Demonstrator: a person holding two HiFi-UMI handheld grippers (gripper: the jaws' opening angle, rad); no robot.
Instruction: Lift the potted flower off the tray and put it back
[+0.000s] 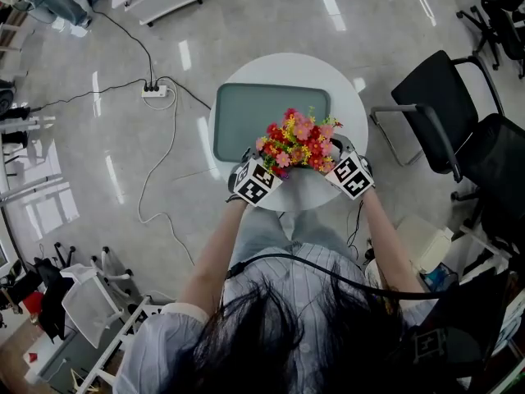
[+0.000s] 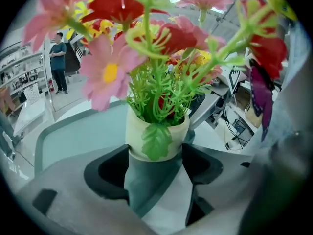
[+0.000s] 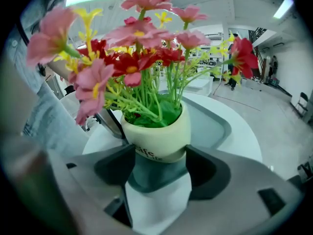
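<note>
A cream ceramic pot of pink, red and yellow flowers is pinched by the fingers of the right gripper. The fingers of the left gripper are spread either side of it. It is set on the grey-green rectangular tray, at the corner nearest the fingers, on the round white tabletop.

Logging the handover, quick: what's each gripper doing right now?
Left gripper: open, with the potted flower between its jaws.
Right gripper: closed on the potted flower.
</note>
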